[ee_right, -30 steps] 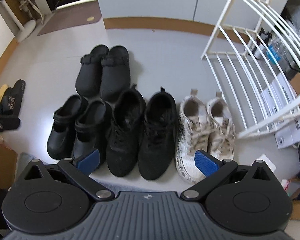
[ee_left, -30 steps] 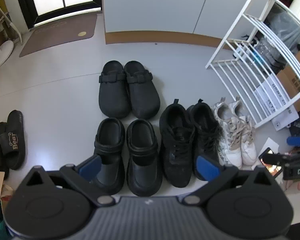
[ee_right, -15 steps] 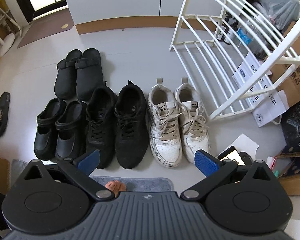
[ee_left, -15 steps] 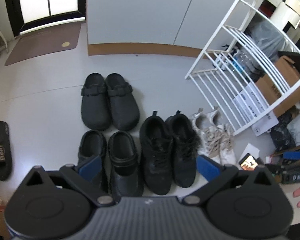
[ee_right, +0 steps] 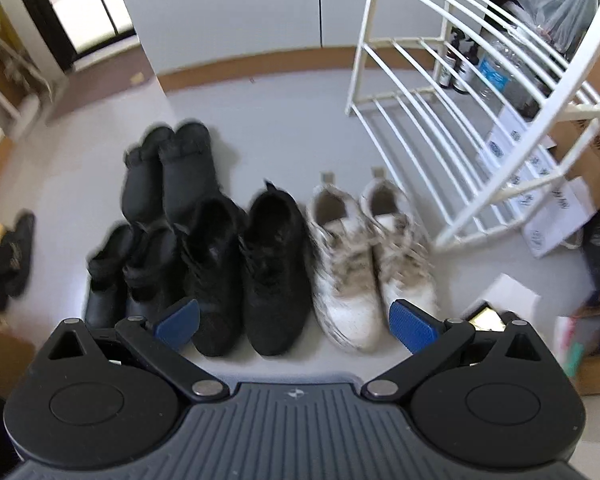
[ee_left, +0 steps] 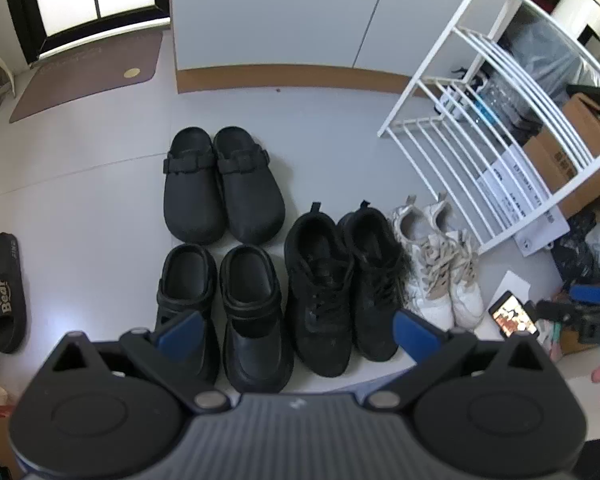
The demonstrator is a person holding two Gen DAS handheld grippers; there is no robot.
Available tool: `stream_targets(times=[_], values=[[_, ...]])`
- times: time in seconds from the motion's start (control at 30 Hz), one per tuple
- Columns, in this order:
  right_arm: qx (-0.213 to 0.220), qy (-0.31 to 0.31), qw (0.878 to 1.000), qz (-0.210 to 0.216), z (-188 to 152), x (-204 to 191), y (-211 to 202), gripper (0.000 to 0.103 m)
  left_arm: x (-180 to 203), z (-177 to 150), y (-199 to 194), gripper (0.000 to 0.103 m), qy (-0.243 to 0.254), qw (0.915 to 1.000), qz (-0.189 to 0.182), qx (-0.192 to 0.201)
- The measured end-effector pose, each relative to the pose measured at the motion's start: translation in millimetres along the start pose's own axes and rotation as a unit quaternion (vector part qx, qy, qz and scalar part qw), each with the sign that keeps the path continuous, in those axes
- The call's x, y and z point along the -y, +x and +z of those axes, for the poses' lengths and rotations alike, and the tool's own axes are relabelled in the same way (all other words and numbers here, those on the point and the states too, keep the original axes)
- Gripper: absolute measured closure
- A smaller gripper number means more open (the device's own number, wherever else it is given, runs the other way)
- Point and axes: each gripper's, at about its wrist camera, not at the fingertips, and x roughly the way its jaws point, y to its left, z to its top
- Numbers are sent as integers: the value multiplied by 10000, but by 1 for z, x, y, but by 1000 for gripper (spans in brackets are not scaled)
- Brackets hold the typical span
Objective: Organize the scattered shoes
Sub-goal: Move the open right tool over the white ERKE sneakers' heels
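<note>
Both grippers have drawn back and risen from the shoe rows over the last second; the left view now takes in more of the floor, and the right view is blurred by motion and has swung toward the rack side. No shoe has shifted between the earlier views and this one.

The left gripper (ee_left: 296, 330) hangs above the near ends of the front row, jaws spread wide, holding nothing. The right gripper (ee_right: 296, 324) is in like state: jaws spread, empty, above the toes of the front row.

Shoes on the floor:
- Black strapped clogs (ee_left: 220, 188): a pair side by side, in the far row, toes toward the cameras.
- Black slip-on clogs (ee_left: 220, 304): paired just in front of the strapped pair.
- Black sneakers (ee_left: 344, 284): paired, just beside the slip-on clogs.
- White sneakers (ee_left: 440, 264): paired, touching the black sneakers, near the foot of the white rack (ee_left: 480, 128).
- A black slide sandal (ee_left: 2, 292) lies well apart, at the left edge of the floor. More footwear beside it is cut off by the frame.

Judgement: the four pairs appear sorted and aligned, and the withdrawal suggests that grouping is finished. What remains, if anything, is the outlying sandal; whether it belongs to the task cannot be told.
</note>
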Motion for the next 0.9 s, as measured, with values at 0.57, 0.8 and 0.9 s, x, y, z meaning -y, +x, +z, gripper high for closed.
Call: stream_targets(times=[0.57, 0.8, 0.9], values=[[117, -457, 9989, -17, -9, 33, 17, 0, -29, -4, -11, 0, -405, 9982, 445, 45], [421, -256, 9988, -75, -2, 42, 20, 0, -39, 0, 3, 0, -507, 9971, 560, -32], [403, -329, 9985, -158, 2, 39, 26, 0, -45, 6, 8, 0, -676, 9971, 351, -68]])
